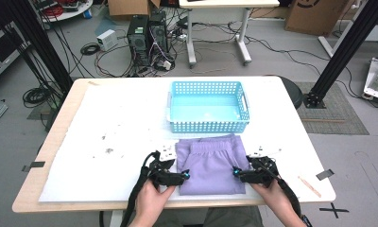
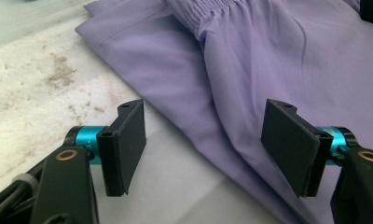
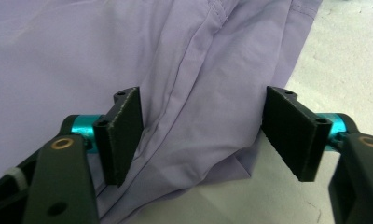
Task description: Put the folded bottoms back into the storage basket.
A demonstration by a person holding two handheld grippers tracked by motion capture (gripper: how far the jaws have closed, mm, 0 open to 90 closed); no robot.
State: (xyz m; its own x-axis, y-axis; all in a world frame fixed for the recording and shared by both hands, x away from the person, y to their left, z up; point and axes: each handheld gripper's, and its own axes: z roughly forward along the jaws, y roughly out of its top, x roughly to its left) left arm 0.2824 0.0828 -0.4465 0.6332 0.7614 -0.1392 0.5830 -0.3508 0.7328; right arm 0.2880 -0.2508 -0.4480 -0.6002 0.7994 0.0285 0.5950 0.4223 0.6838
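Near edge of the white-covered surface [image 1: 107, 179]: two hands come in from the bottom, each with a black two-finger gripper. Left gripper [image 1: 184, 176] sits at the left edge of the folded lilac fabric garment with elastic waistband [image 1: 211, 165], right gripper [image 1: 235, 173] at its right edge, tips pointing inward at each other.

Left gripper view: fingers [image 2: 128, 142] spread wide, nothing pinched; the garment's [image 2: 250, 70] left hem runs diagonally between them, one finger over bare surface, the other over cloth. Whether the pads touch the fabric, can't tell.

Right gripper view: fingers [image 3: 124, 135] also apart, not clamped; the garment's [image 3: 82, 56] folded near corner lies between them, a crease running up the middle. The outer finger hangs past the cloth edge over bare surface.

Garment lies flat, near-centre of the surface, waistband toward the far side. Just beyond it, nearly touching the waistband edge: light-blue perforated plastic basket [image 1: 208, 125], open top, handles at both short ends.

Room: wide bare surface left of the garment, with some small dark specks [image 1: 109, 150]; narrower strip on the right. Far side of the basket has a strip of bare surface before the edge.
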